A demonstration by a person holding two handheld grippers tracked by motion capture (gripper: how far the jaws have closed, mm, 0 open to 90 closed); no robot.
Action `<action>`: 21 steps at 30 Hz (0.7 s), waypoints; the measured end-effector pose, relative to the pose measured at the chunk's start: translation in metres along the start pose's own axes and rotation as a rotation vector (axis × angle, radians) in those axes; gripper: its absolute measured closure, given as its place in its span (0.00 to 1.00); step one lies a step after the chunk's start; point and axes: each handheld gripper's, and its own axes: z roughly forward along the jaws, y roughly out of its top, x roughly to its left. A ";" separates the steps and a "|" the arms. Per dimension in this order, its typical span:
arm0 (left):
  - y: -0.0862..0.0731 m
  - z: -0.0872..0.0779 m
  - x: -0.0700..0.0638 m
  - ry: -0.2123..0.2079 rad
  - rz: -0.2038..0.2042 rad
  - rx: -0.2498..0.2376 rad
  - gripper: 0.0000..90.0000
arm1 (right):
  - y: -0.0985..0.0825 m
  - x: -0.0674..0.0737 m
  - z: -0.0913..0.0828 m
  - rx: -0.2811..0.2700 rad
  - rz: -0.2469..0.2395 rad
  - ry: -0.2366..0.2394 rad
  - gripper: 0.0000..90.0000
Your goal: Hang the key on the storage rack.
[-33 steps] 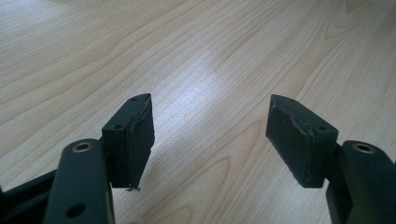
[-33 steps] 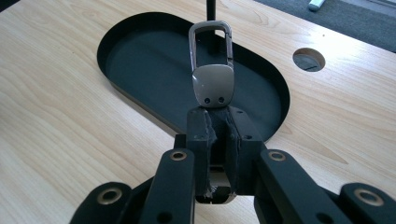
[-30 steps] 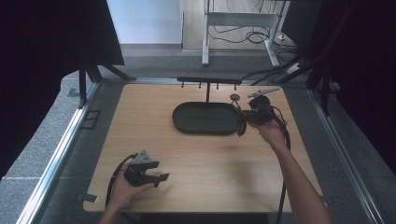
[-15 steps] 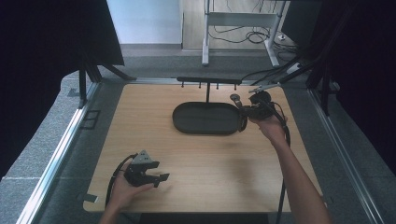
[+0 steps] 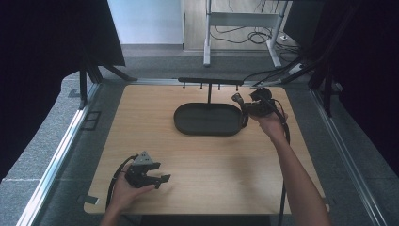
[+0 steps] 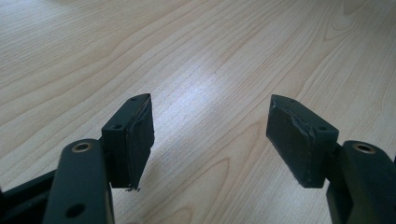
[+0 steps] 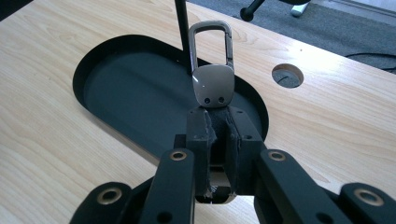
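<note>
Left tool (image 5: 162,179): it is sitting low on the near left part of the table (image 5: 141,122), cupped in the person's left hand (image 5: 123,190), jaws standing spread wide with only bare wood grain between them in the left gripper view.
Tray (image 5: 207,120): a dark oval tray is lying well ahead and to the right of the left tool, and just left of the right tool.
Stand (image 5: 210,81): a thin black post is rising from the tray's far side, carrying a bar with small pegs.
Right tool (image 5: 241,104): it is hovering at the tray's right end, jaws pressed together, pinching the keyring.
Keyring (image 7: 213,70): its grey metal tab is sticking out just past the right tool's tips, the clip loop beyond that, over the tray beside the post.
</note>
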 end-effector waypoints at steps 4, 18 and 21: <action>0.000 0.000 0.000 -0.004 0.000 0.001 0.37 | 0.002 -0.002 0.002 -0.006 0.007 -0.004 0.90; -0.001 0.000 0.002 -0.009 -0.002 0.004 0.37 | 0.010 -0.008 0.014 -0.021 0.034 -0.044 0.90; -0.002 -0.001 0.004 -0.009 -0.004 0.001 0.37 | 0.011 -0.010 0.018 -0.024 0.045 -0.043 0.90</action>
